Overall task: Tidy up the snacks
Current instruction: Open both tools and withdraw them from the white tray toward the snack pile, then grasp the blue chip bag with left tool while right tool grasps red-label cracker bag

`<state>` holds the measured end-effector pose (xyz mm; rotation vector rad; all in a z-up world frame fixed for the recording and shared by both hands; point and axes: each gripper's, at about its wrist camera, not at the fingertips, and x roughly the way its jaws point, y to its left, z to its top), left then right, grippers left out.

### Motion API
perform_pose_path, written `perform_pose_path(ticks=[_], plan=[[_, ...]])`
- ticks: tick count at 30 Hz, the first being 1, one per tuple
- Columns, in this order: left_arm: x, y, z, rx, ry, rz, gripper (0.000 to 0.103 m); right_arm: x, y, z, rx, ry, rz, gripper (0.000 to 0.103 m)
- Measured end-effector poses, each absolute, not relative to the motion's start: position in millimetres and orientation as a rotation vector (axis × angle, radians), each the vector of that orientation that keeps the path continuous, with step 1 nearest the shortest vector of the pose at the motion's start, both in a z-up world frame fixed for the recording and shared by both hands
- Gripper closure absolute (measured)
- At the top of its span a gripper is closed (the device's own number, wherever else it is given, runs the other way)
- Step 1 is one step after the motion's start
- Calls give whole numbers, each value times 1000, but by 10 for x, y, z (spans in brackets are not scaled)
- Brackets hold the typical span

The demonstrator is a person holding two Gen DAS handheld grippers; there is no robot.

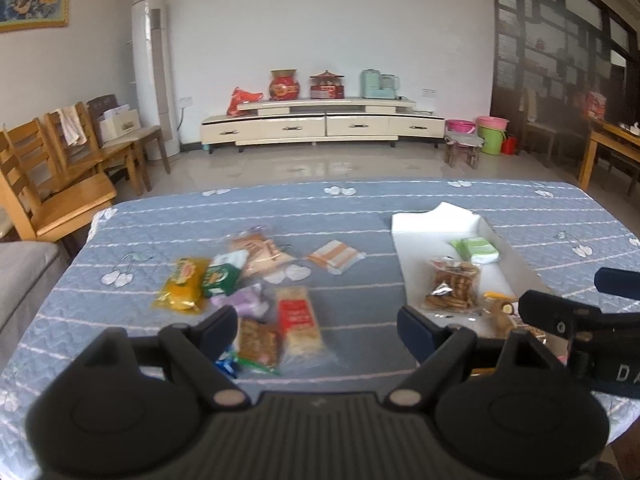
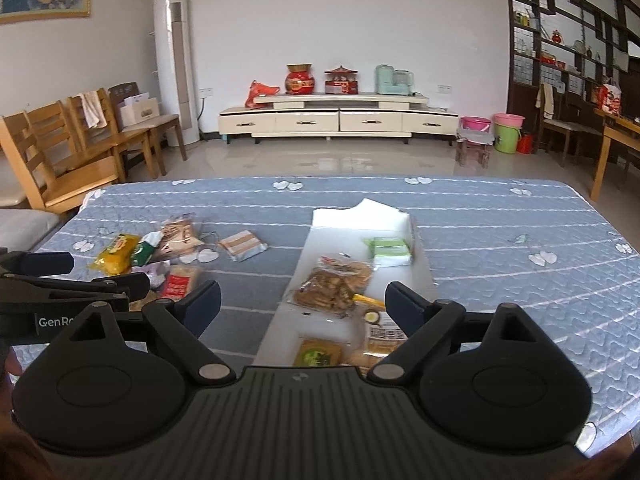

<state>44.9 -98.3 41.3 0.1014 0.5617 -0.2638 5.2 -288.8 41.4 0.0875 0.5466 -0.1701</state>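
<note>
Left gripper point(image 1: 316, 320) gapes, empty, above the quilted blue cloth point(image 1: 360, 208). Crinkly snack packets point(image 1: 256, 280) lie heaped ahead of its left jaw, the nearest partly hidden behind it. Right gripper point(image 2: 302, 300) is also spread, empty; the flat white tray point(image 2: 340, 220) of packets lies between its jaws, its near end cut off.

White letters reading "GenRo", cut off on the right by the near tongs' body, stand on the black body of the left tongs point(image 2: 68, 276) at the left edge of the right wrist view. In the left wrist view, the letters "DA", cut off by the picture's edge, stand in pale print on the black body of the right tongs point(image 1: 568, 300). The print on the snack packets on the table point(image 1: 360, 208) is too blurred to read.
</note>
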Motion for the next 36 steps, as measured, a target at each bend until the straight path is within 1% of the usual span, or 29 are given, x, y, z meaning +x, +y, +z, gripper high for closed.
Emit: perform_pose_path(ticks=[20,36], plan=[[427,-315,311,24,582,-151,16,267,-2439,276,53,582,-60,0],[555,75,39,-13,629,-75,16,490,-2218,74,32,626,11,0]])
